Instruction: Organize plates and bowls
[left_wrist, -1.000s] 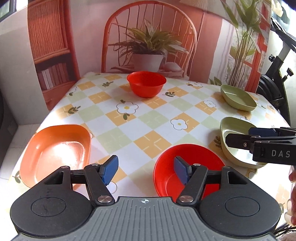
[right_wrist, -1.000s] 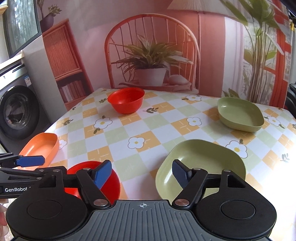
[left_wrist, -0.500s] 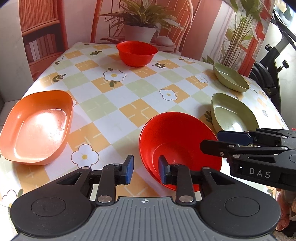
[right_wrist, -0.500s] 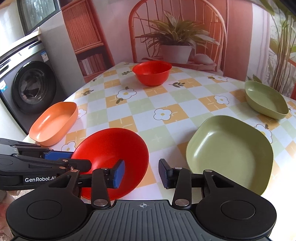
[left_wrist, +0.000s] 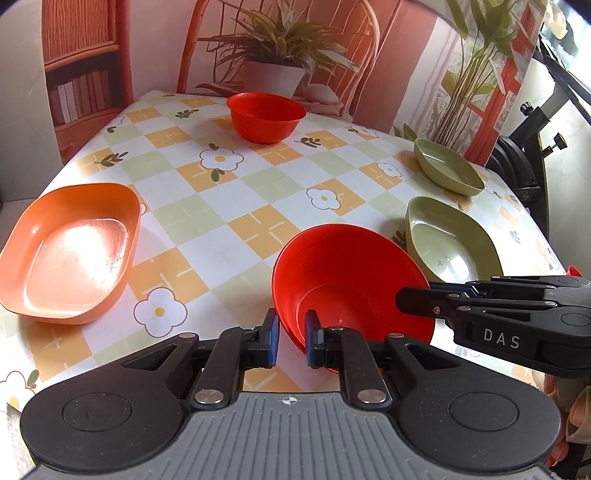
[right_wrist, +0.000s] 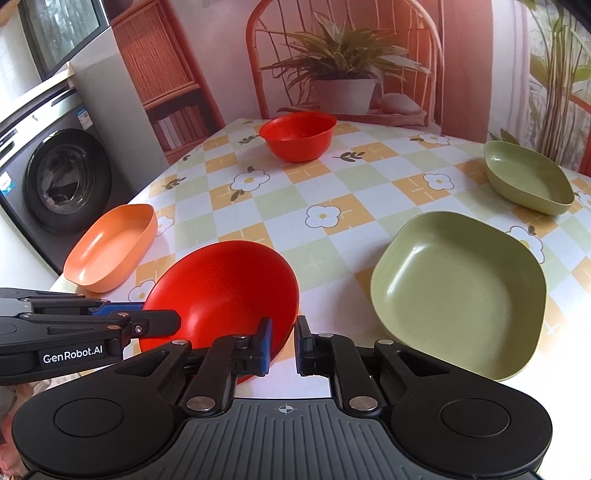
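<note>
The left hand-held gripper (left_wrist: 290, 341) pinches the near rim of the shallow red plastic bowl (left_wrist: 347, 280), which tilts up off the checked flower-print surface (left_wrist: 236, 206) at its near edge. The right hand-held gripper (right_wrist: 282, 343) is narrow with nothing between its pads, just beside that bowl's right edge. The bowl looks light, stiff and smooth, so it may slip; the thin rim is the natural hold.

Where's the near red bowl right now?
The near red bowl is at the table's front edge, tilted, its rim pinched in the left gripper, between the orange dish and the large green plate.
</note>
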